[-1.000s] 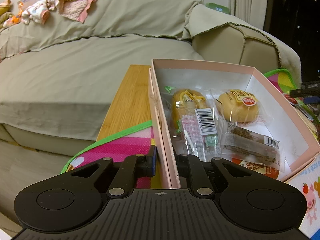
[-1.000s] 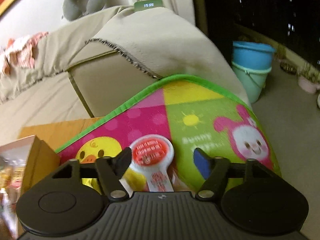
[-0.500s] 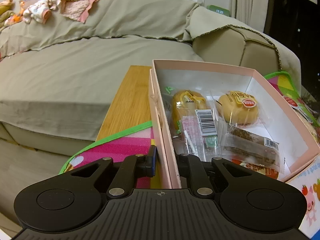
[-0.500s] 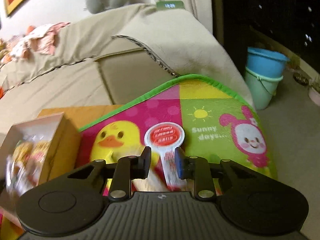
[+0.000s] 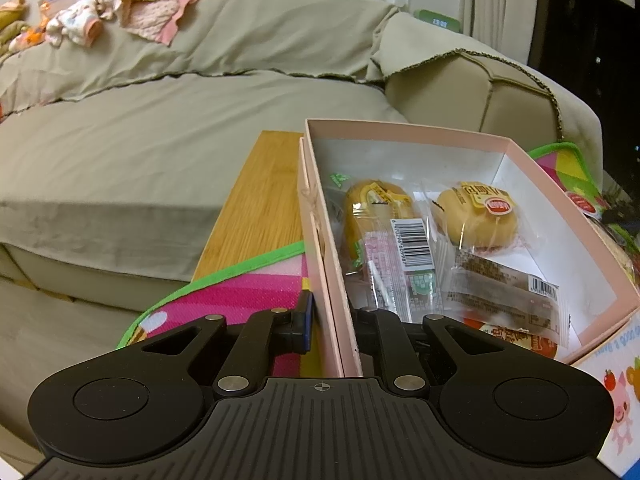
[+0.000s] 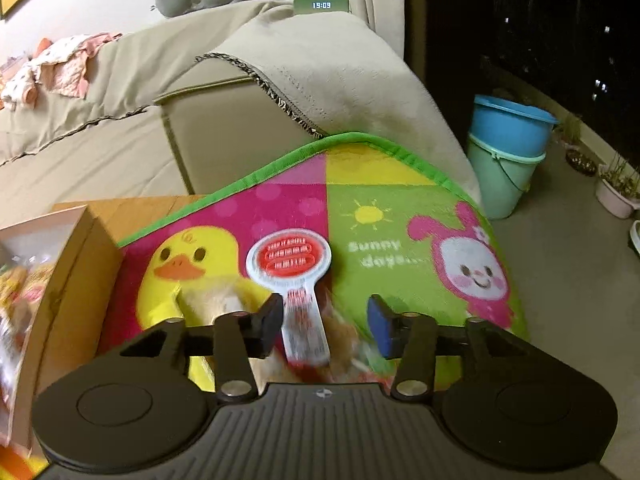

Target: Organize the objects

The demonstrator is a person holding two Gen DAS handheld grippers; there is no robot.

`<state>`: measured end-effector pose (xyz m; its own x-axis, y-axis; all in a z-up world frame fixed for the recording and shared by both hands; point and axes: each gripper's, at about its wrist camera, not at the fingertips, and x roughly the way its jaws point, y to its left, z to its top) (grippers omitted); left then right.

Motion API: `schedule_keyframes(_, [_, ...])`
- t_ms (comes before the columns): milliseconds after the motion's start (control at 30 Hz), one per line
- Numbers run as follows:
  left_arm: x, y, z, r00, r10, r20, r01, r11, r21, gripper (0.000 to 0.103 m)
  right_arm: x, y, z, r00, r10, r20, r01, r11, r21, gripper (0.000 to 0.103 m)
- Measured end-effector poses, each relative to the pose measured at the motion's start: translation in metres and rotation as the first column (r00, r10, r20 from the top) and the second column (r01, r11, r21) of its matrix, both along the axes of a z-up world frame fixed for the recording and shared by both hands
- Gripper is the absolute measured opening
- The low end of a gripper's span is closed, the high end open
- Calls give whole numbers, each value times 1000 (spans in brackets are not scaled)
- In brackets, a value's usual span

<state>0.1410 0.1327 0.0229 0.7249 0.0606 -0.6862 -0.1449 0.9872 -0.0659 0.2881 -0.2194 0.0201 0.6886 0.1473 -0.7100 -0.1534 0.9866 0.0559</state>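
On play mat [image 6: 400, 200]: "Sunny days…"

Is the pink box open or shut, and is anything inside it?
Open. The pink box has no lid on it, and wrapped snack cakes lie inside on its white bottom.

Pink box [image 5: 320, 248], green-edged cartoon mat [image 6: 400, 216], red-and-white packet [image 6: 290, 258], blue bucket [image 6: 508, 120]

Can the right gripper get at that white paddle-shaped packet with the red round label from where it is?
Probably yes. The packet lies on the play mat with its stem already between the right gripper fingers, whose jaws are opening, and nothing covers it. The left gripper is occupied, clamped on the pink box wall.
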Motion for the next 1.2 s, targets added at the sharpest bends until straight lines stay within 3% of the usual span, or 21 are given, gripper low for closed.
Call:
schedule_keyframes(67, [0,0,0,1000,-2,0,2,1000,2,14,16,8,-4,1000,-17,4,17,1000,-8,71])
schedule_keyframes(133, [1,1,0,1000,-3,-1,3,1000,2,14,30,15,-6,1000,-27,16,27,1000,-7,82])
schedule_keyframes(267, [1,1,0,1000,-3,-1,3,1000,3,14,56,32,-19,1000,-18,-7,18,999,-40,84])
schedule_keyframes(300, [1,0,0,1000,-4,-1,4,1000,3,14,59,34,-22,1000,-17,-14,16,999,-43,81])
schedule_keyframes(367, [1,0,0,1000,-3,0,3,1000,3,14,59,35,-24,999,5,-32,-5,1000,-23,45])
schedule_keyframes(467, [1,0,0,1000,-3,1,3,1000,3,14,47,34,-15,999,13,-42,-14,1000,-13,26])
schedule_keyframes(633, [2,0,0,1000,3,6,-3,1000,-1,14,0,21,20,998,65,14,-65,998,22,11])
schedule_keyframes(833, [3,0,-1,1000,5,9,-5,1000,-5,14,-53,9,51,990,136,36,-137,990,37,11])
schedule_keyframes(900, [3,0,-1,1000,5,9,-5,1000,-5,14,-60,6,51,990,130,47,-131,991,10,12])
schedule_keyframes(1000, [3,0,-1,1000,5,9,-5,1000,-6,14,-59,0,43,993,102,51,-100,994,-43,27])
schedule_keyframes(1067, [4,-1,-1,1000,4,7,-4,1000,-5,14,-54,-5,33,994,96,52,-92,992,-83,57])
schedule_keyframes(1133, [4,-1,-1,1000,2,6,-2,1000,-3,14,-46,-13,19,997,62,54,-56,992,-114,62])
schedule_keyframes(1200, [3,-1,-1,1000,1,5,-1,1000,-1,14,-36,-26,4,999,32,7,-32,997,-71,62])
